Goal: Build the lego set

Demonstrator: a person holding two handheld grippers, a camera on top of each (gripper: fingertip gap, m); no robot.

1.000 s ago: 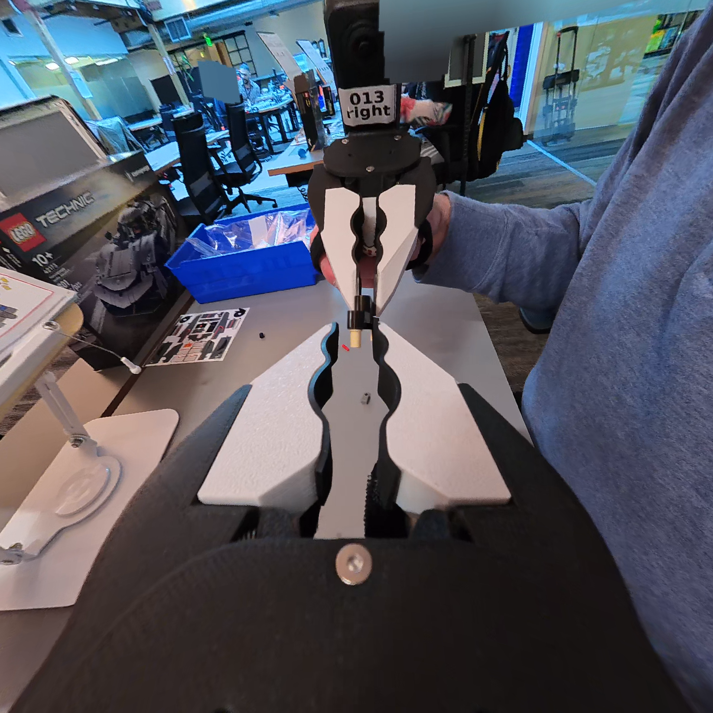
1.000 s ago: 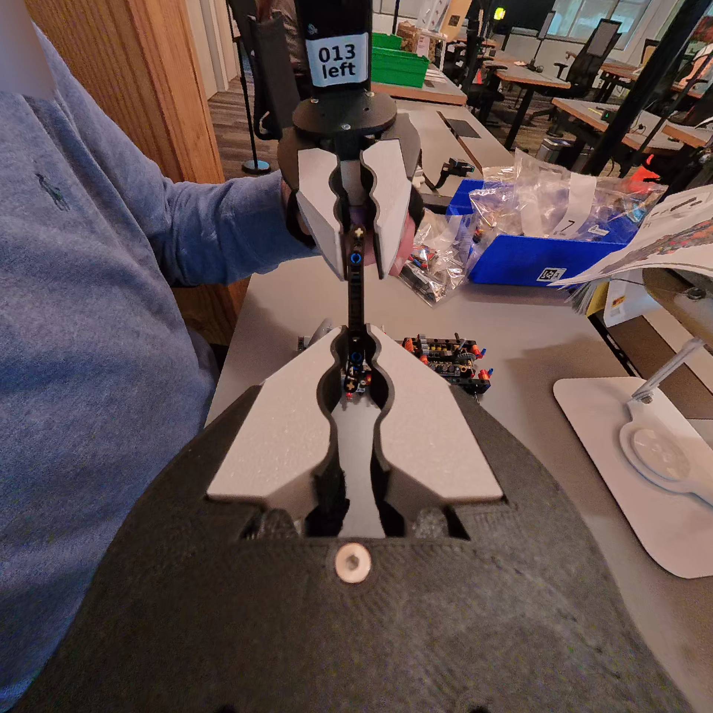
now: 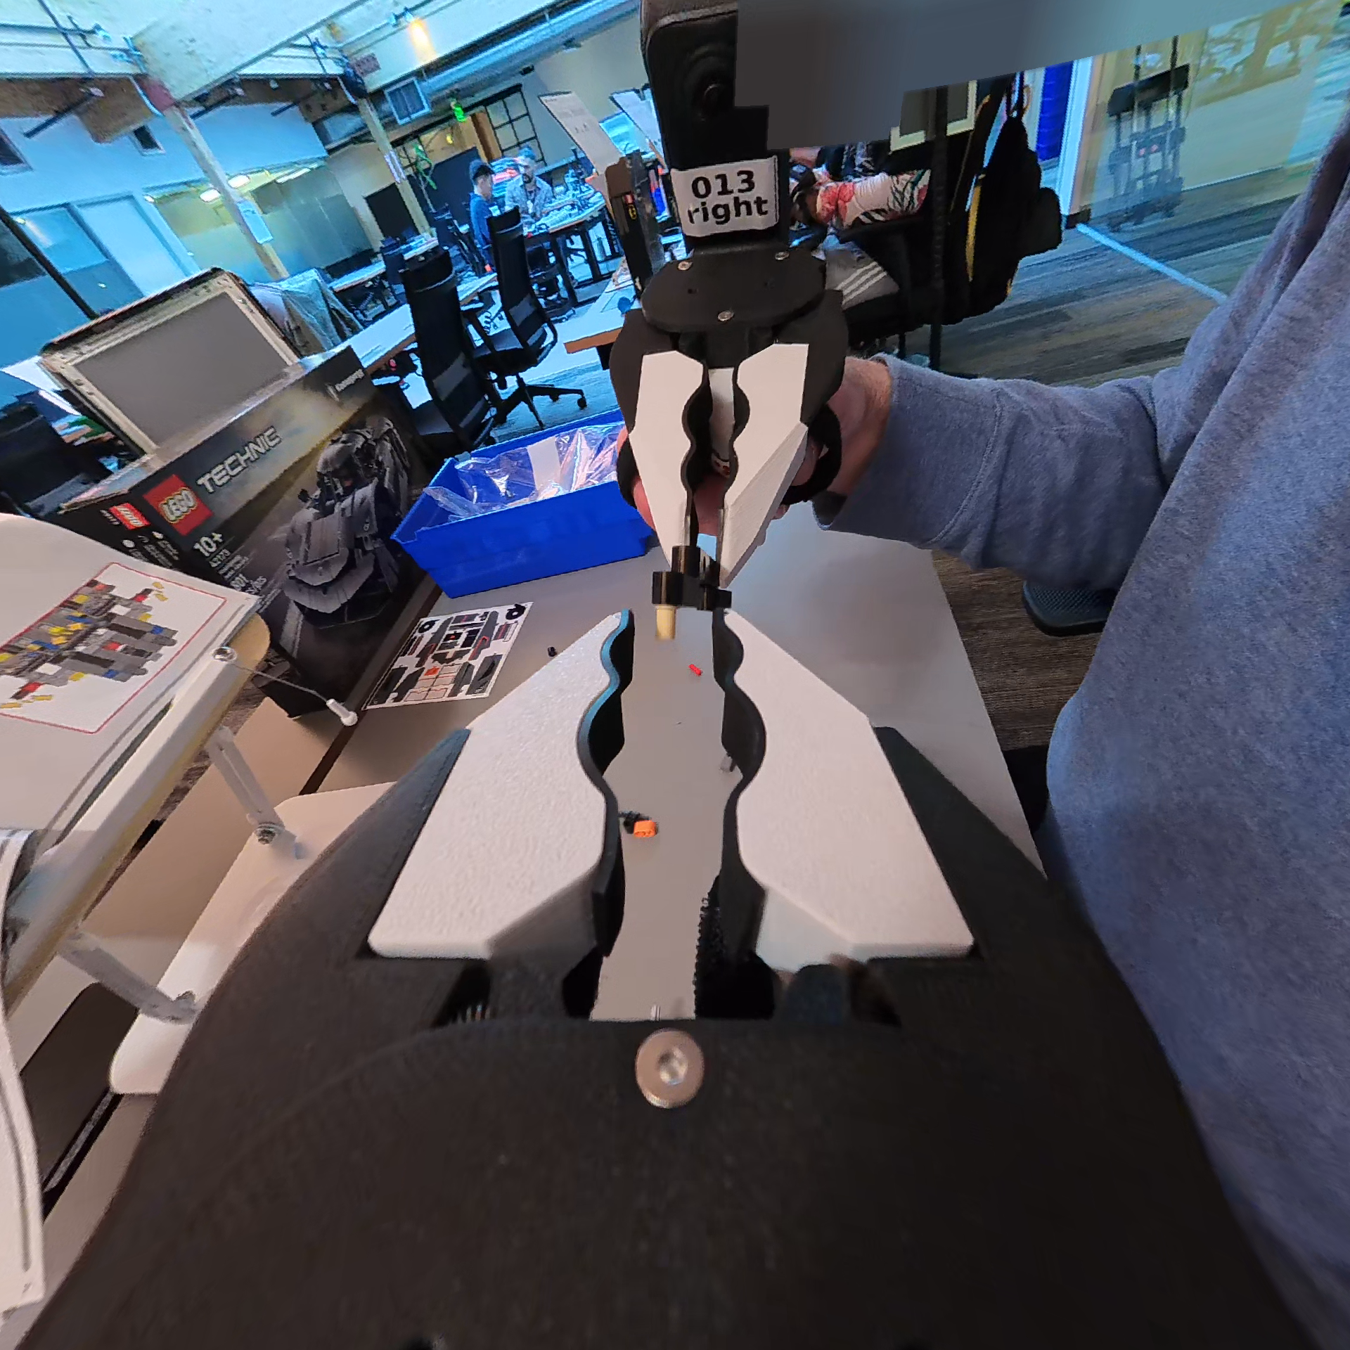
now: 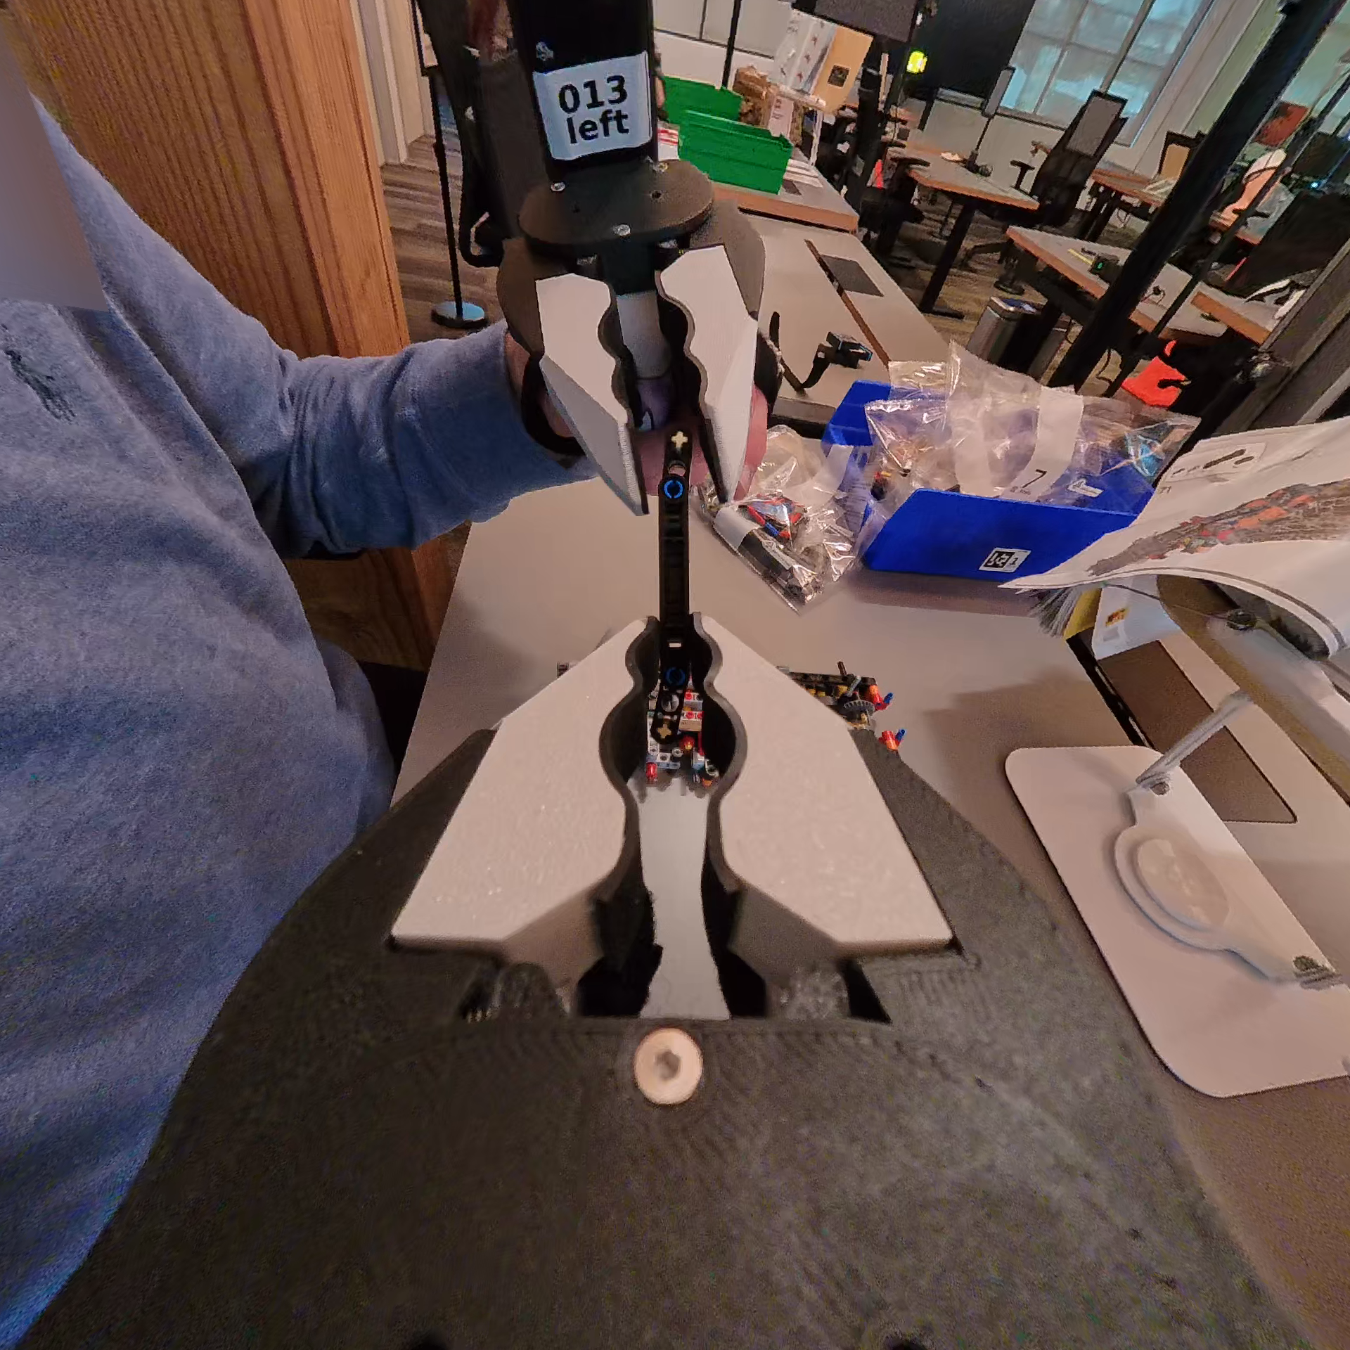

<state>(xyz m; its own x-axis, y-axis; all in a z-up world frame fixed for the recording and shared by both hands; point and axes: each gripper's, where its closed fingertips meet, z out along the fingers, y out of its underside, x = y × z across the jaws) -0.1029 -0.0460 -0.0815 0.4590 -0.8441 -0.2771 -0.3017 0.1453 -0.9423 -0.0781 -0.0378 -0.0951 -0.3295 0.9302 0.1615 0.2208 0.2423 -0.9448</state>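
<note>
My right gripper point(image 4: 672, 624) is shut on a long black beam point(image 4: 673, 555) with blue and tan pins, and holds it above the grey table point(image 4: 555, 577). The beam points at my left gripper point(image 4: 679, 497), whose jaws stand open around its far end with a gap on both sides. In the left wrist view the beam shows end-on point(image 3: 687, 584) with a tan pin hanging below it, pinched in the right gripper point(image 3: 705, 562). My left gripper point(image 3: 673, 628) is open just below and in front of it.
A part-built model point(image 4: 840, 690) lies on the table under the right gripper. A blue bin point(image 4: 1001, 526) of bags, a loose parts bag point(image 4: 774, 526), a booklet on a stand point(image 3: 95, 643), the set's box point(image 3: 256, 511) and a sticker sheet point(image 3: 449, 657) surround it. Small loose parts point(image 3: 644, 828) lie below. Left and right tips are no more than a few centimetres apart.
My left gripper's jaws have spread wider apart, and the beam's far end now sits free between them. The right gripper still holds the beam.
</note>
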